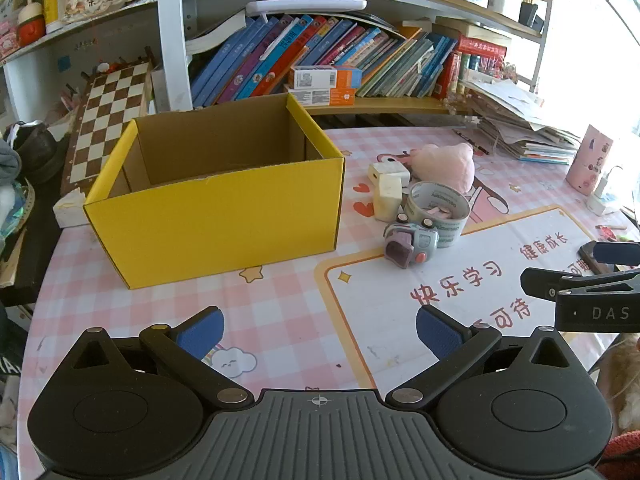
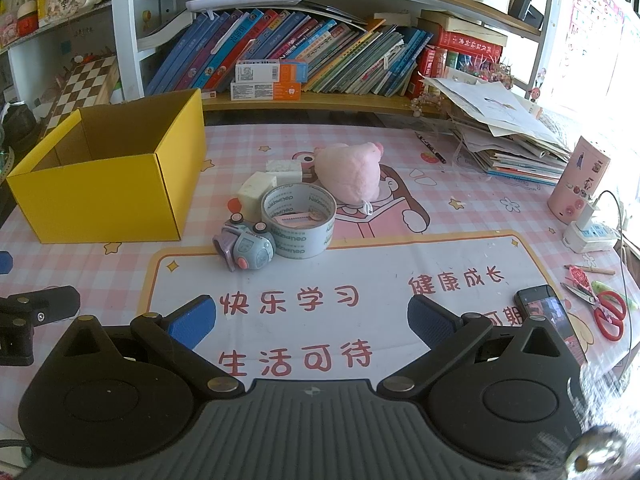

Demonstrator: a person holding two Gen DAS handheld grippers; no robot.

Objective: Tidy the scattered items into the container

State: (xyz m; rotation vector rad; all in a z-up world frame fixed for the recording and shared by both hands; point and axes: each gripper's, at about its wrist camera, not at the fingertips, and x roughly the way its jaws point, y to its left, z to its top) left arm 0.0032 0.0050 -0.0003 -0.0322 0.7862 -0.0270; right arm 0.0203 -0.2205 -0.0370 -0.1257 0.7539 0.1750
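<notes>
An empty yellow cardboard box (image 1: 212, 216) (image 2: 108, 196) stands open on the pink checked table mat. To its right lies a cluster: a pink plush toy (image 1: 444, 164) (image 2: 350, 174), two white blocks (image 1: 387, 196) (image 2: 256, 192), a roll of grey tape (image 1: 440, 210) (image 2: 300, 220) and a small blue-grey toy (image 1: 410, 244) (image 2: 246, 250). My left gripper (image 1: 320, 332) hovers open over the mat in front of the box, nothing between its blue pads. My right gripper (image 2: 312, 320) is open too, above the white printed panel, short of the cluster.
A shelf of books (image 2: 300, 52) runs along the back. A paper stack (image 2: 508, 140), pink cylinder (image 2: 578, 184), power strip (image 2: 590, 236), phone (image 2: 546, 308) and red scissors (image 2: 608, 316) crowd the right side. A chessboard (image 1: 108, 120) leans at the left.
</notes>
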